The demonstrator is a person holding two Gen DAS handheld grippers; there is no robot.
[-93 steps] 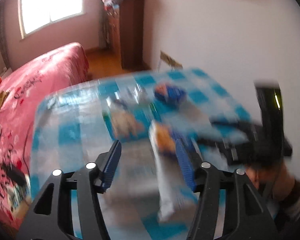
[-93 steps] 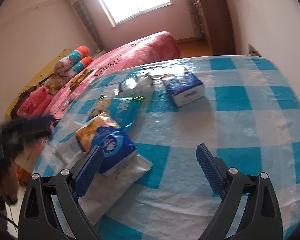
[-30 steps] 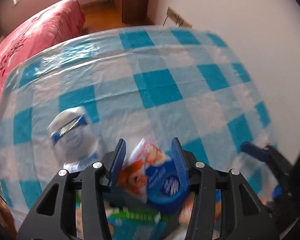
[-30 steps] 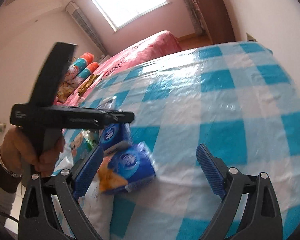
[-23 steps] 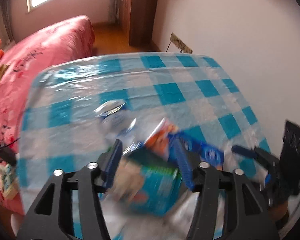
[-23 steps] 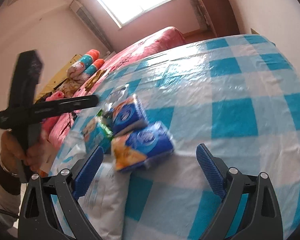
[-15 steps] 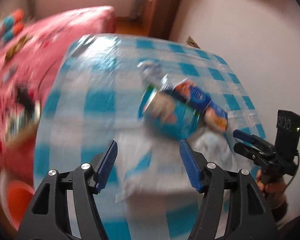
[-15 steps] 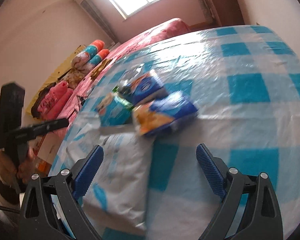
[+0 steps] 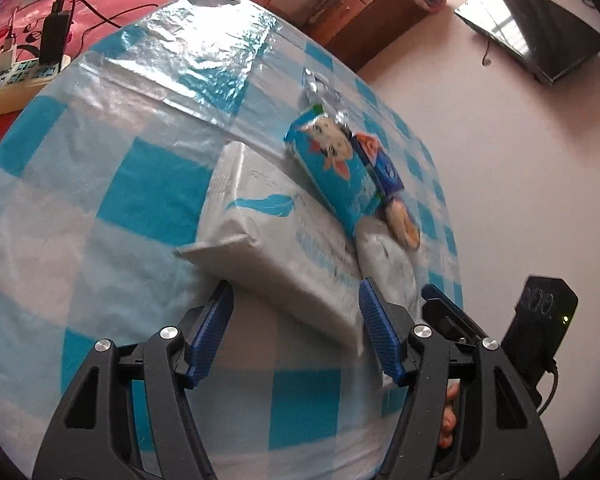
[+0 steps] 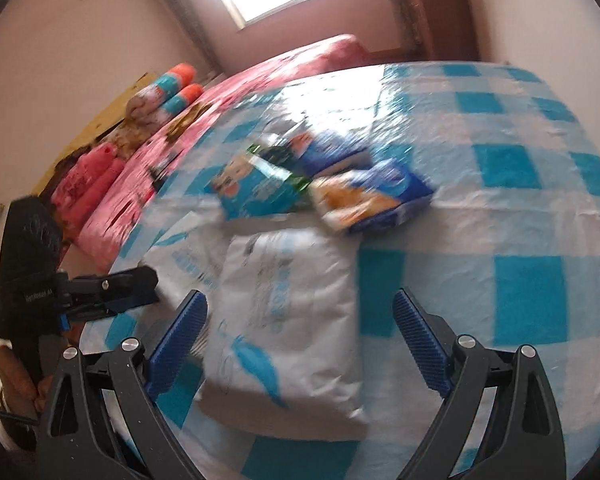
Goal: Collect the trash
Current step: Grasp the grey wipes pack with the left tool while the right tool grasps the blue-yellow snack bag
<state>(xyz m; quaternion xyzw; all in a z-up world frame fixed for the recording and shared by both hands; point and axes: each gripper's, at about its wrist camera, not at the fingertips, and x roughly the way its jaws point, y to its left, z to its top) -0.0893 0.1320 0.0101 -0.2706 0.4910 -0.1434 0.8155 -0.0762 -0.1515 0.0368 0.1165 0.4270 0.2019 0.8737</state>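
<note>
The right gripper (image 10: 300, 340) is seen with its blue-padded jaws spread wide above a white plastic package (image 10: 288, 320) printed with blue feathers, laid on a blue-and-white checked tablecloth (image 10: 520, 208). Beyond it, a blue snack bag (image 10: 256, 190) and a blue-and-orange packet (image 10: 374, 196) are heaped together. At far left, the left gripper (image 10: 140, 280) is held beside the table edge.

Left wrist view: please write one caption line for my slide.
Open left hand-held gripper above a white soft pack on the checked tablecloth.

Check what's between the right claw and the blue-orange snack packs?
The white plastic pack with blue feather print, lying on the checked tablecloth; right wrist view shows it.
</note>
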